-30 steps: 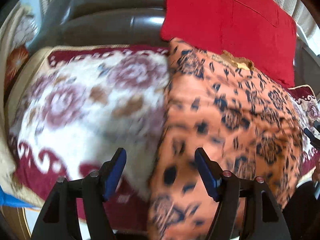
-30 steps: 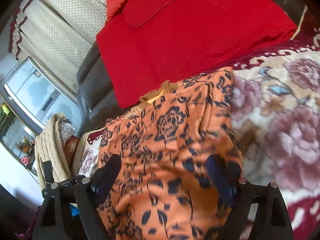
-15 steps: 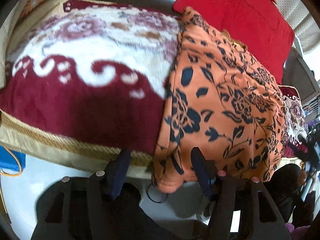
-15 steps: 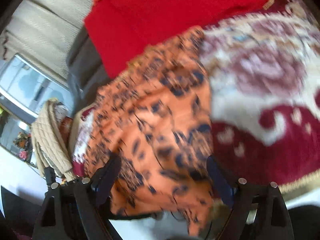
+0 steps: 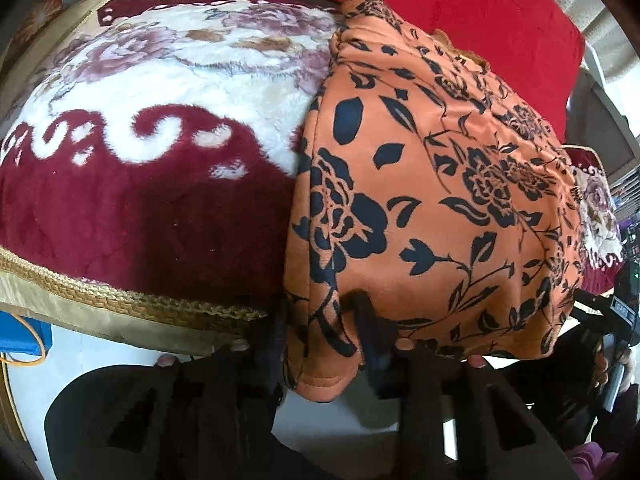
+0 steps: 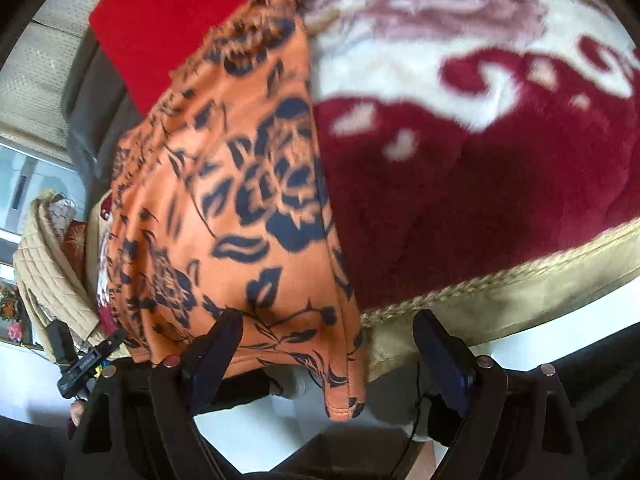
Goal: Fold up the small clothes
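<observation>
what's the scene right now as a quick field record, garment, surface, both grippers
garment: orange floral cloth, lying on the blanket, near hem hanging over the front edge
surface: plush red and cream blanket on a sofa
behind: red cushion
left gripper: fingers either side of the hanging hem corner, closing in; contact unclear
right gripper: open, jaws wide, hem corner between them, not gripped
</observation>
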The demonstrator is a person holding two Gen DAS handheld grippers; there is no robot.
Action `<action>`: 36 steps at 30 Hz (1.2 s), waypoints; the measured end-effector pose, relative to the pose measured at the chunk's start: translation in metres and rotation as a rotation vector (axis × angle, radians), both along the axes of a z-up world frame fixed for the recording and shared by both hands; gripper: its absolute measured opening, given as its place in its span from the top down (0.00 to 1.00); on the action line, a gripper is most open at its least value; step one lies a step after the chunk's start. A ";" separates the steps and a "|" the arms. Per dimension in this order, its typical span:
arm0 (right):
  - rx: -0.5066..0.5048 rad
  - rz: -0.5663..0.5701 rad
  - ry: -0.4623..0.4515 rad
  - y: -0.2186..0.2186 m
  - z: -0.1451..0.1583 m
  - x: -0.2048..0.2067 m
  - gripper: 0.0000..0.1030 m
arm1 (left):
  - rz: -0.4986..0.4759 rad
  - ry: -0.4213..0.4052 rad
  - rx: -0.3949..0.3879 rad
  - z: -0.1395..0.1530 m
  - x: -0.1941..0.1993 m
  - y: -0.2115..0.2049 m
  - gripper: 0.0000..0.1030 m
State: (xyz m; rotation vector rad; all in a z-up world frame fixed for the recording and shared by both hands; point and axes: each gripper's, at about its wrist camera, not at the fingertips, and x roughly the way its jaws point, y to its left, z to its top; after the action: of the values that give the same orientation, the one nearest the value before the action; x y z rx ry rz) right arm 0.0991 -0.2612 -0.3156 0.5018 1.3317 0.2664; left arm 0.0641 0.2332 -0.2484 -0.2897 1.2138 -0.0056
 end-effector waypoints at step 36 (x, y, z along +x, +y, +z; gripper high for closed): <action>0.265 0.226 -0.077 -0.003 0.088 -0.014 0.92 | -0.075 -0.122 -0.204 0.062 0.019 -0.009 0.95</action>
State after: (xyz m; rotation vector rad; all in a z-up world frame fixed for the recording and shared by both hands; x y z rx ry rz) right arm 0.0849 -0.2638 -0.2278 0.5561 1.2849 0.6493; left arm 0.0829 0.2245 -0.1864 -0.4162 1.1031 -0.2104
